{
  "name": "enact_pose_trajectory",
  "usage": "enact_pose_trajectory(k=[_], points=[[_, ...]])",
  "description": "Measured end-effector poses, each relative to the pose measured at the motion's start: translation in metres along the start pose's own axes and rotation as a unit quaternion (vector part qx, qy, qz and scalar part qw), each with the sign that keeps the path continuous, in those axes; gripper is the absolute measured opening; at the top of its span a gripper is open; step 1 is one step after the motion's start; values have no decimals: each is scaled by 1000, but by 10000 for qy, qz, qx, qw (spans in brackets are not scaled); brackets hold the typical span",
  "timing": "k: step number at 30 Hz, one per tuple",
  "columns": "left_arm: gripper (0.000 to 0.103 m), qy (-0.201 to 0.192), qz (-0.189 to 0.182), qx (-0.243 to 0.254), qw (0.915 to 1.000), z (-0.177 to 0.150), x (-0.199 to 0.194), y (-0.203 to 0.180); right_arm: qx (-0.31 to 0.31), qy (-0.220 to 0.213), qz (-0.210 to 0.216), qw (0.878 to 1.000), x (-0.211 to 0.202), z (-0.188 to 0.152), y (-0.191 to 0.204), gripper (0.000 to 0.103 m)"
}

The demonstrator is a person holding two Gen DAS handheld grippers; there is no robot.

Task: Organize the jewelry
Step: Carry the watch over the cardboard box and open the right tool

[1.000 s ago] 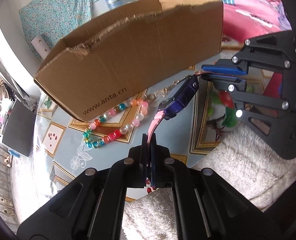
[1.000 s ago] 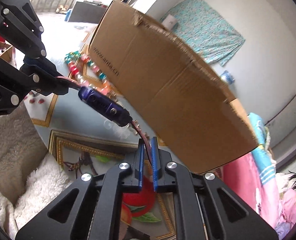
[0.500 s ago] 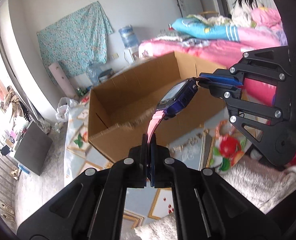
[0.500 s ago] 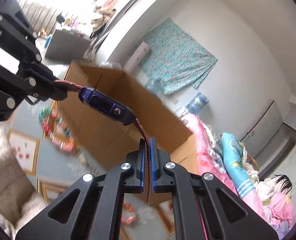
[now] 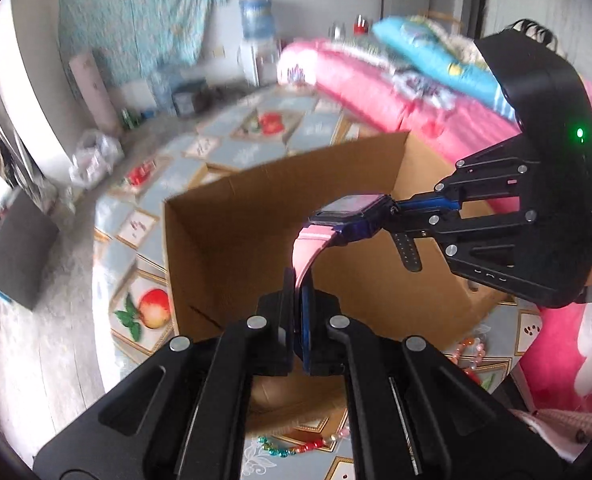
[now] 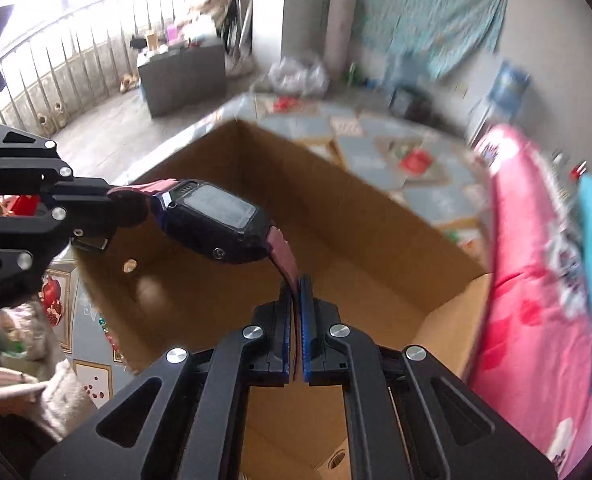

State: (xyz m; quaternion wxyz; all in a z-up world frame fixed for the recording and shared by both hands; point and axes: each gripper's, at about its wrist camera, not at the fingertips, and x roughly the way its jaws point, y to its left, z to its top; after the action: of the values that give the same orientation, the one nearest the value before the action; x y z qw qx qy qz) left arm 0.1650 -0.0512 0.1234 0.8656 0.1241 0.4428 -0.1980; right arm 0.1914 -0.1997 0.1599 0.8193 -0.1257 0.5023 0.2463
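Observation:
A pink-strapped watch with a dark blue case hangs stretched between my two grippers, above the open cardboard box. My left gripper is shut on one pink strap end. My right gripper is shut on the other strap end, with the watch face up over the box. The right gripper shows in the left wrist view, and the left gripper in the right wrist view. A beaded bracelet lies on the patterned cloth in front of the box.
A pink bed with bedding runs along the right side. A fluffy white mat lies near the box's front. The patterned floor cloth surrounds the box. A dark cabinet stands by the balcony railing.
Both grippers have risen with the watch and tilted down, so they now look into the open box from above. The bracelet has dropped to the bottom of the left wrist view.

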Motion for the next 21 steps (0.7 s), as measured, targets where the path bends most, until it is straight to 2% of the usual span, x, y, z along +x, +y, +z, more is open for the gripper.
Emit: enact_pose_trajectory(k=[2, 5, 9, 14, 17, 21], points=[[3, 194, 74, 92, 9997, 4, 21, 8, 133, 578, 348, 9976, 30, 7, -17, 4], [3, 754, -31, 57, 9971, 19, 61, 16, 288, 1228, 555, 9905, 65, 18, -34, 4], [10, 1436, -97, -65, 9896, 33, 105, 27, 416, 1737, 403, 9831, 94, 31, -53, 8], [28, 1623, -9, -116, 9867, 43, 129, 34, 354, 1792, 309, 9827, 106, 40, -61, 13], [38, 1437, 76, -203, 9894, 51, 130, 40, 390, 1618, 178, 9859, 104, 43, -68, 15], [47, 1105, 33, -279, 9935, 57, 119, 40, 555, 1331, 142, 9894, 96, 44, -81, 15]])
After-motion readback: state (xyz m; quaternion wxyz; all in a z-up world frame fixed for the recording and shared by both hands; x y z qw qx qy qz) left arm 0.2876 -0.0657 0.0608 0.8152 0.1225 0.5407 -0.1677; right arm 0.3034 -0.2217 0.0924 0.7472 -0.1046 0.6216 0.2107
